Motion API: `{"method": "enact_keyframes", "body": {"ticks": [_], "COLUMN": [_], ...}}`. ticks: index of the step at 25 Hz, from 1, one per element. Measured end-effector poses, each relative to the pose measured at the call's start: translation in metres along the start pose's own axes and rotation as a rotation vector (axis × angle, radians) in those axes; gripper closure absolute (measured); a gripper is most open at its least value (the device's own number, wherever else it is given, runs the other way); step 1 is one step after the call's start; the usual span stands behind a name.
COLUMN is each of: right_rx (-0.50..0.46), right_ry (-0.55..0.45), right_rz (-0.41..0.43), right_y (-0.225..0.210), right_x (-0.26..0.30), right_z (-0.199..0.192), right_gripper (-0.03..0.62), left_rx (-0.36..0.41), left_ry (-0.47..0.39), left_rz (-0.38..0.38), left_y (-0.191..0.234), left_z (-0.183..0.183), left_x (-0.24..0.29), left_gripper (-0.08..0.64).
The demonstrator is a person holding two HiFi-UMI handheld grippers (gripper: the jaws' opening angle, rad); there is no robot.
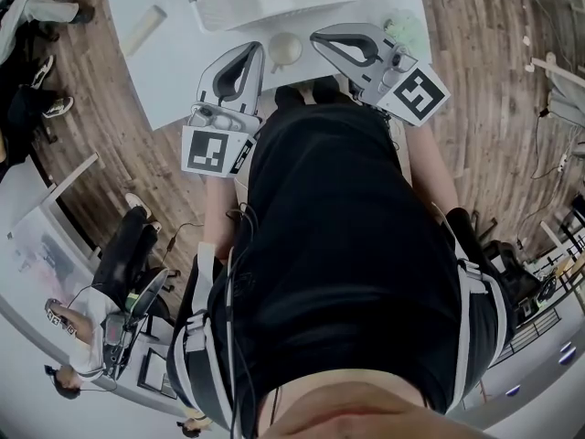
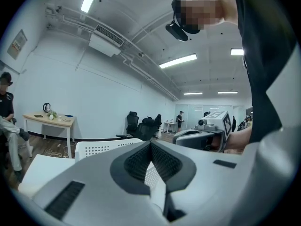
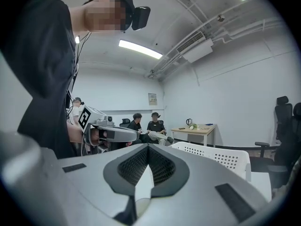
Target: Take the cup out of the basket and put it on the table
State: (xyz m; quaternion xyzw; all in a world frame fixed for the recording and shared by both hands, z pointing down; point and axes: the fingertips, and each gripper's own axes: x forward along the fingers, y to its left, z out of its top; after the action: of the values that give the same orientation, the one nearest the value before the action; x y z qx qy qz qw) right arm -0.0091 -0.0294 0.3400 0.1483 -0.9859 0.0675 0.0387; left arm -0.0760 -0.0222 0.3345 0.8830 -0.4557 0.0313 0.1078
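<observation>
The person wears a black top, pale harness straps, perhaps thin cables.

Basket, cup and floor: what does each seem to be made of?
Basket: likely moulded plastic, matte white; its wall has regular rows of small holes. Cup: smooth, pale cream, either ceramic or plastic; too small to tell. Floor: wood or wood-look planks, brown, with grain streaks and plank seams.

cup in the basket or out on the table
Out: the cup sits on the table, just outside the basket.
</observation>
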Motion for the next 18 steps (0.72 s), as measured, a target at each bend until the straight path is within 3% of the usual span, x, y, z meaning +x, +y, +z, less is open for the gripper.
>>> {"method": "enact_keyframes", "body": {"ticks": [4,7,18], "right_rx": [0.009,0.014,-0.005], "right_ry": [-0.007,0.004,0.013], "right_rz": [0.002,-0.002,-0.009], "right_y": [0.000,-0.004,-0.011], "right_x": [-0.002,-0.005,-0.002], "right_z": [0.002,0.000,0.000], "right_gripper": [0.574,0.574,0.574], "left_rx": [0.050,0.036,0.027], "left_ry": [0.007,-0.027,-0.016], "left_rz": [-0.039,-0.056,-0.047], "left_y": [-0.011,-0.014,-0.009], "left_z": [0.002,0.007,0.002], "left_x": [0.002,0.005,0.009], "left_gripper": [0.540,0.540,0.540]}}
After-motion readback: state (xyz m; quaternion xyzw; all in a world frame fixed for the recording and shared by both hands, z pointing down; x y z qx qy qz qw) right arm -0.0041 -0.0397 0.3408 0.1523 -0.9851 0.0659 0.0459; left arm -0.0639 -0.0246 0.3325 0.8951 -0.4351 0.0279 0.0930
